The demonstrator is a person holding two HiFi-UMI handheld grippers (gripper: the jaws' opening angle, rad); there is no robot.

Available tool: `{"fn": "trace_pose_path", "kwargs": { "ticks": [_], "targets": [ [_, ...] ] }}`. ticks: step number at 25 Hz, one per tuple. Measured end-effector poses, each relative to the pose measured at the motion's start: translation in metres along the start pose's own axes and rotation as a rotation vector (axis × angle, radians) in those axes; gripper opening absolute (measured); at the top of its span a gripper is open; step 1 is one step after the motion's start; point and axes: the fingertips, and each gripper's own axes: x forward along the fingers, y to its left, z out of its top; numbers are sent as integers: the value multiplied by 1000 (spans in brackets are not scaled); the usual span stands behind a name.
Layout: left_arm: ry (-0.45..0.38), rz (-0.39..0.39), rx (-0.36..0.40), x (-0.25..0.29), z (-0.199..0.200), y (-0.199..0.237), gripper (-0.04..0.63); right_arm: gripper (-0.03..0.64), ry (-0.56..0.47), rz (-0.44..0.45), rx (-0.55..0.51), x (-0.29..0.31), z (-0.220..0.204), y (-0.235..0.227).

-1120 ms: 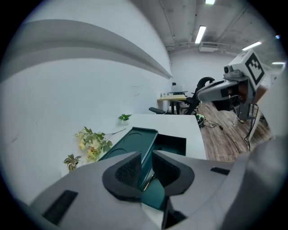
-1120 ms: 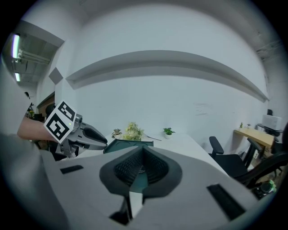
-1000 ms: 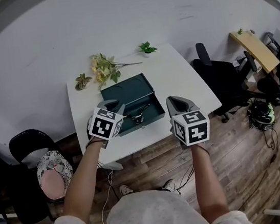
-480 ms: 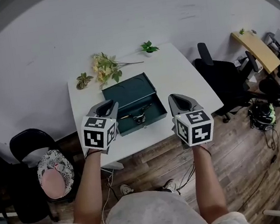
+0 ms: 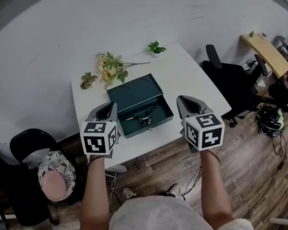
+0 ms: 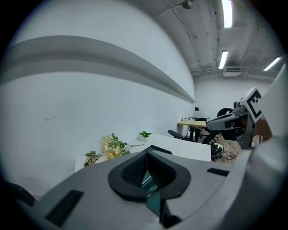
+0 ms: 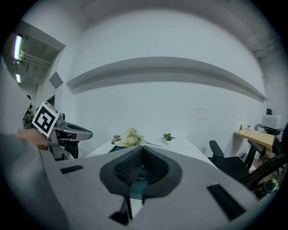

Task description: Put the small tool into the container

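Small tool (image 5: 143, 119) lies in the open container (image 5: 130, 94). Left gripper (image 5: 109, 107) jaws have just closed, empty; right gripper (image 5: 184, 100) jaws are closed, empty.

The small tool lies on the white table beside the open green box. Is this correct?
No. The small tool lies inside the open green box, not beside it on the white table; the head view shows this.

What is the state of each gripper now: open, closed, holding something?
Left gripper: closed, its jaws have just come together, nothing between them.
Right gripper: closed, nothing held.
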Motion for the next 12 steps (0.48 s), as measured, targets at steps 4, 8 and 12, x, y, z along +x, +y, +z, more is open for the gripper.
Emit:
{"fn": "trace_pose_path", "kwargs": {
  "ticks": [4, 8, 12],
  "targets": [
    [-1, 1, -5, -1, 0, 1, -2, 4, -5, -1, 6, -1, 1, 0],
    [-13, 2, 3, -4, 3, 1, -2, 4, -9, 1, 3, -1, 2, 1],
    [-13, 2, 6, -3, 3, 2, -2, 3, -8, -2, 1, 1, 2, 1]
  ]
}}
